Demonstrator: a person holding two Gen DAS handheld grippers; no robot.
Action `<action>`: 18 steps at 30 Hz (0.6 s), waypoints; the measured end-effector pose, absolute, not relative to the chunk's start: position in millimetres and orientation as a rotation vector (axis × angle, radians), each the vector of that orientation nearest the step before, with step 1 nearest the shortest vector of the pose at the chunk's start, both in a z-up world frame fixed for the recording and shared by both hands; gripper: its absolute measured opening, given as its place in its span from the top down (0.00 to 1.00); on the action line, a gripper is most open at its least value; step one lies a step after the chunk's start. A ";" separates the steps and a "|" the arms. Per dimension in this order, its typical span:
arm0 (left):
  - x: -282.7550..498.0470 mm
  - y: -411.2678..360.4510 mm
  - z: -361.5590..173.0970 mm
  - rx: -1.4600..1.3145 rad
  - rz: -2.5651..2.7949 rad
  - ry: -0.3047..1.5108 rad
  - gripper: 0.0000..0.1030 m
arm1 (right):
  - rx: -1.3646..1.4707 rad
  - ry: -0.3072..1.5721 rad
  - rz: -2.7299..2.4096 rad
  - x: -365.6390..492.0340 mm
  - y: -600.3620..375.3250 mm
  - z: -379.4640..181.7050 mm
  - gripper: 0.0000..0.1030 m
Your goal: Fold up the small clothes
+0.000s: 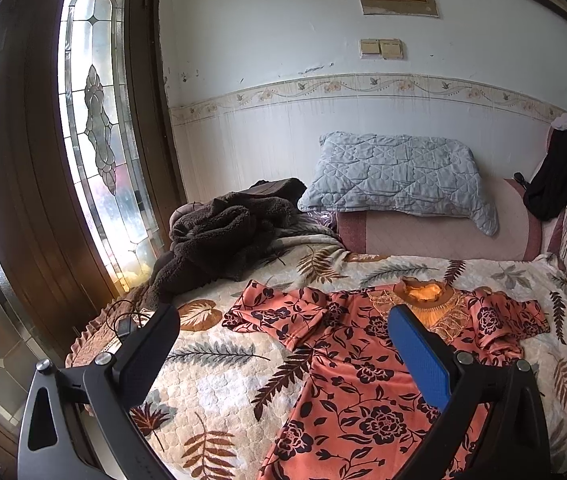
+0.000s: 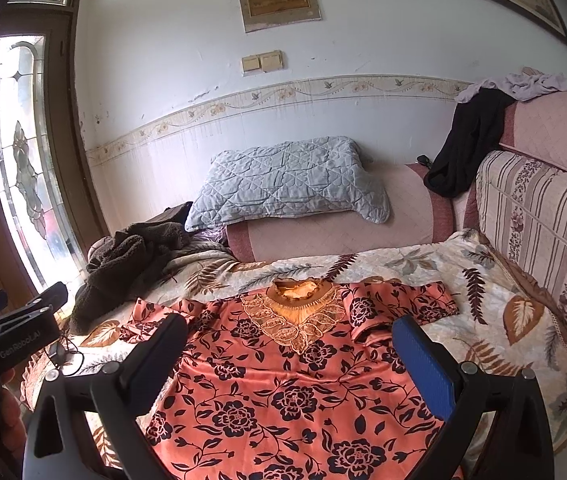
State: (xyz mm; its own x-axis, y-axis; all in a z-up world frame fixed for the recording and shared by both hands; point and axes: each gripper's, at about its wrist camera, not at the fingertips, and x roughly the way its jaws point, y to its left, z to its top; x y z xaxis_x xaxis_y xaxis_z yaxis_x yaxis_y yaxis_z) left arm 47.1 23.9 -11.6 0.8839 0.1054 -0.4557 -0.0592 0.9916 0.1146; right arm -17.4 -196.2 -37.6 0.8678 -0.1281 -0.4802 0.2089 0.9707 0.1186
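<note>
While the orange floral dress [image 2: 291,392] is lying spread flat on the leaf-print blanket [image 2: 503,280] | left gripper [image 1: 283,344] and right gripper [image 2: 289,352] are both hovering wide open, holding nothing | risk: slippery-looking fabric probably bunching or sliding if only one layer's getting pinched.

Dress [image 2: 283,380] flat on blanket [image 2: 503,280]; pillow [image 2: 291,180] behind; jacket [image 2: 131,256] left, near door [image 1: 43,160].

A home bedroom: quilted pillow [image 2: 287,180], leaf-print bedspread [image 1: 211,392], stained-glass door [image 1: 95,120].
</note>
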 end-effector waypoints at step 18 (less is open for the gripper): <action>237.6 -75.8 -242.6 0.195 -0.017 0.917 0.00 | 1.135 0.647 -0.213 133.3 -504.4 -265.8 0.01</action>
